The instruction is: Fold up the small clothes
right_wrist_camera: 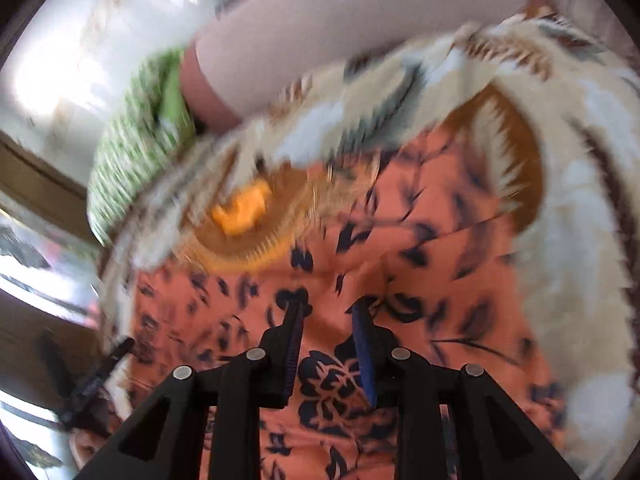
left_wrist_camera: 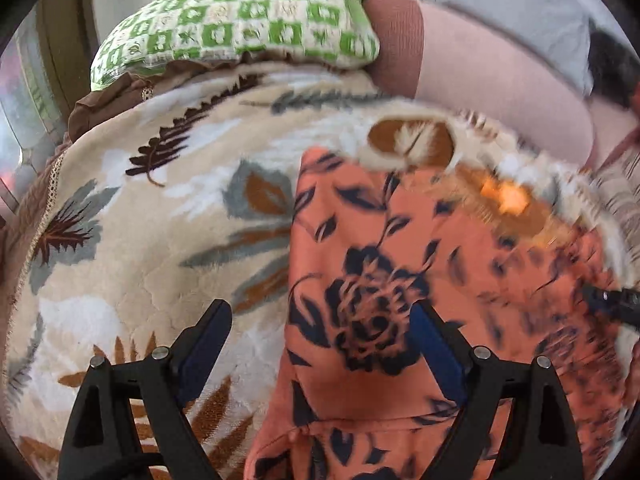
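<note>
Orange garment (left_wrist_camera: 384,280) with a dark flower print lies on a leaf-patterned blanket (left_wrist_camera: 132,248), filling the lower right of the left wrist view and the lower middle of the right wrist view. Its long axis seems to run from the bottom of the frame up toward the green checked pillow (left_wrist_camera: 240,24), though blur hides the far end, so I cannot tell which end is which.

The left claw (left_wrist_camera: 320,320) is spread wide, straddling the garment's left edge and holding nothing. The right claw (right_wrist_camera: 326,312) has its jaws narrowly parted over the cloth; whether any fabric is pinched between them I cannot tell.

To fold well, I judge each claw should take one layer near an edge, lift evenly, and carry the cloth across along that axis without dragging the blanket.
</note>
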Tool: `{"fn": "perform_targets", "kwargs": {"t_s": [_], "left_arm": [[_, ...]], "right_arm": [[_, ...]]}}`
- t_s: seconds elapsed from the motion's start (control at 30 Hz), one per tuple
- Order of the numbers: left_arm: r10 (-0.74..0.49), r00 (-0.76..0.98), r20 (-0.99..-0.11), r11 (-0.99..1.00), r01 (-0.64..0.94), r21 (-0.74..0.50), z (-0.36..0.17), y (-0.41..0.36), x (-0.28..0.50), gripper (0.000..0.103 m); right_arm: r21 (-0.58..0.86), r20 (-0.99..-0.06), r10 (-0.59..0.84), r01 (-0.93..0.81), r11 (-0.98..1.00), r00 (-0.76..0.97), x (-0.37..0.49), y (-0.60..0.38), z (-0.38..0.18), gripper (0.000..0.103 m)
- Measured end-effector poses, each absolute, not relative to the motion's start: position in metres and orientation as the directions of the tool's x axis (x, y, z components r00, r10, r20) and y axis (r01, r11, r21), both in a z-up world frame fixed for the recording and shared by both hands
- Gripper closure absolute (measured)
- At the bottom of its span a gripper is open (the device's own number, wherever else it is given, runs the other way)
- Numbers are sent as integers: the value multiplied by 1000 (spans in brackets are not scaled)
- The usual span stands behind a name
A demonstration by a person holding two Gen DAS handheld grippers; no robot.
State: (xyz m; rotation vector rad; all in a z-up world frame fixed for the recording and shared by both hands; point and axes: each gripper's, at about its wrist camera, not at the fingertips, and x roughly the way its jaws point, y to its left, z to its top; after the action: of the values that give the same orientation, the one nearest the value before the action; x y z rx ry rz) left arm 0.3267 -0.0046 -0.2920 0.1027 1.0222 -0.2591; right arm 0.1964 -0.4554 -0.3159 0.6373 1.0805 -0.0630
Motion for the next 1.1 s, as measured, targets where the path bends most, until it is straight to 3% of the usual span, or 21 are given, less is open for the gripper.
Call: {"fn": "perform_targets", "kwargs": {"t_s": [0.07,0.2,0.3,0.43,0.6,0.77,0.93,1.1], "left_arm": [[-95,462,-882,965,261,33,-308,-6,330,10],[-145,427,-893,972,229,-48,-310,10,334,10],[-129,434,-891,970,241,-23,-309,8,332,10],[-107,452,-886,967,256,14,-307,4,326,10],[-143,425,-894,965,259,-31,-308,12,329,10],[-146,418,-897,951,309,-11,-308,11,325,10],[-178,392,-903,936,350,-33,-310,19,318,10],[-239,372,-897,934,342,-107,-305,32,315,12]], "right_arm": [[364,-877,179,374,853,446,212,-451,-336,78],[243,-875,22,399,884,483,231,-452,-328,78],[294,-854,59,386,874,517,232,-448,-308,77],[372,-810,197,225,900,552,229,-408,-284,77],[353,-881,267,167,921,390,230,-354,-317,75],[223,-891,177,65,973,418,181,-338,-316,75],[264,-902,184,163,951,390,160,-356,-300,75],[415,-827,339,81,906,448,162,-334,-280,75]]}}
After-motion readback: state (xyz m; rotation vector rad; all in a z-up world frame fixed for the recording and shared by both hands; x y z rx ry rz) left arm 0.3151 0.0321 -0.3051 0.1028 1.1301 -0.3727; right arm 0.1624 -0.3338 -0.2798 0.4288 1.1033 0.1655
